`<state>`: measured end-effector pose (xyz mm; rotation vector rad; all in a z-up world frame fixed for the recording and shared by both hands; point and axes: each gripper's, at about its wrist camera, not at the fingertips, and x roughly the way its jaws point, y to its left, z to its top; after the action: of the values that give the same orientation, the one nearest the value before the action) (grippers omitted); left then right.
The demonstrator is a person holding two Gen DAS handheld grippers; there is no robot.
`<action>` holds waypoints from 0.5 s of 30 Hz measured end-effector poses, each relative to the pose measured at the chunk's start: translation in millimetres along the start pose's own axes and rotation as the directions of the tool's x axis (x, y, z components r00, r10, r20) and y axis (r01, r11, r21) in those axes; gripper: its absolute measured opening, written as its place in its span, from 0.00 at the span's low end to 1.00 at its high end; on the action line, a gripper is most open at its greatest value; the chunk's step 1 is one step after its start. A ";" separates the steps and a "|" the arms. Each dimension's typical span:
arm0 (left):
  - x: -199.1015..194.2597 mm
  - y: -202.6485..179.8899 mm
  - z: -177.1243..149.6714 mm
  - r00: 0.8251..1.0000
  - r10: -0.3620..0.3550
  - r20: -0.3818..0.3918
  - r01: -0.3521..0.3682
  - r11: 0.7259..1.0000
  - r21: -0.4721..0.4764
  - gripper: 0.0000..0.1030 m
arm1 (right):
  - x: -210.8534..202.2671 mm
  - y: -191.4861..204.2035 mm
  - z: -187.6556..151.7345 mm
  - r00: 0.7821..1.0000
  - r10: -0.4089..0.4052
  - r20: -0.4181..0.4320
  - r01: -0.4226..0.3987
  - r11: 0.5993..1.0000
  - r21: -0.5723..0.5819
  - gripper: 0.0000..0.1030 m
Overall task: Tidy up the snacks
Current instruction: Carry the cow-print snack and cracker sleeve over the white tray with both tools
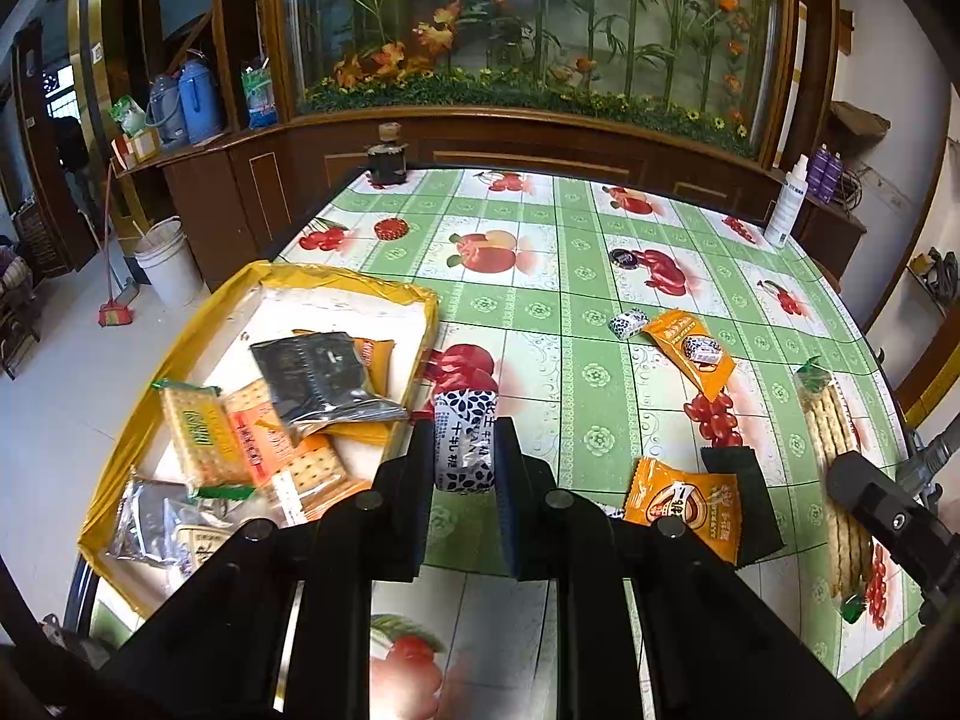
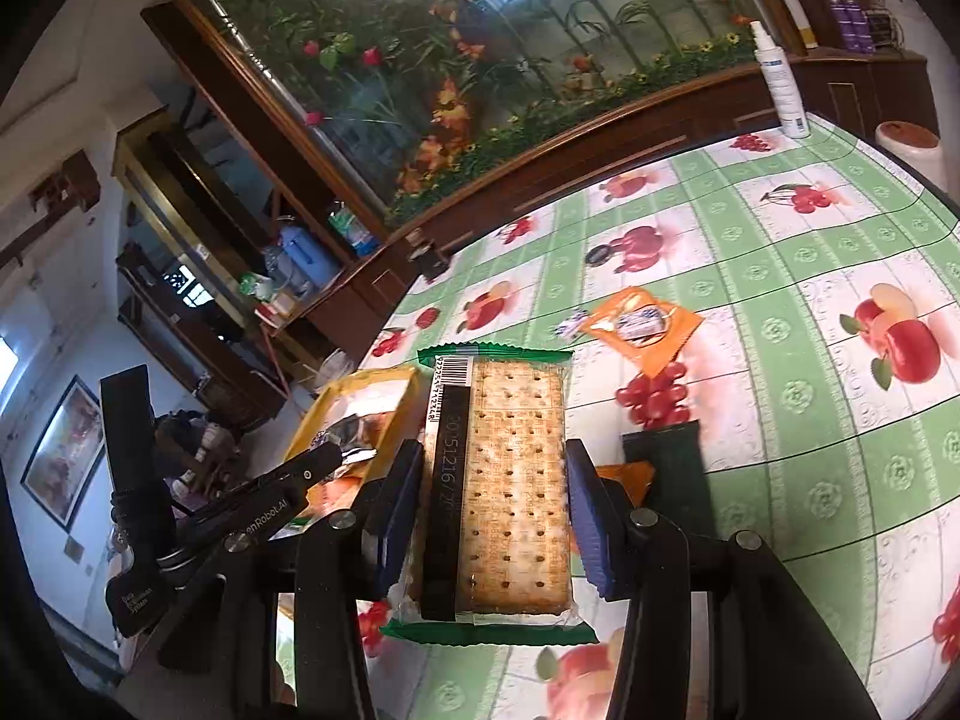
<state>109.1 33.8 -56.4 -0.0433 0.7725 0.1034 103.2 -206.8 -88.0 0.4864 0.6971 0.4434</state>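
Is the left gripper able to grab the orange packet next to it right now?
Probably not yet. The left gripper is shut on a white candy, so its fingers are full. The orange packet lies uncovered on the table.

A white spray bottle (image 1: 787,201) stands at the far right edge of the table (image 1: 558,300). A dark little jar (image 1: 387,156) stands at its far left corner. A white bucket (image 1: 167,261) sits on the floor left of the table.

Blue-white nougat candy (image 1: 465,441) and green-edged cracker pack (image 2: 501,480) held above table, off the cloth
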 end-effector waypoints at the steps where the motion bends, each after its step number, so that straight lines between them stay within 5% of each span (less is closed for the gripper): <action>1: -3.5 2.2 -1.2 1.000 0.004 0.008 -0.004 1.000 -0.002 0.16 | -1.1 2.6 -1.4 1.000 0.005 0.001 -0.005 1.000 -0.002 0.46; 15: -23.1 53.9 -17.1 0.998 0.046 0.034 -0.042 0.994 -0.097 0.16 | 2.7 32.0 -13.5 0.992 0.122 -0.025 -0.122 0.992 0.014 0.46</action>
<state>74.9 84.3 -52.5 -0.1153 0.7318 0.1826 88.6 -176.1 -80.5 0.5377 0.6975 0.5614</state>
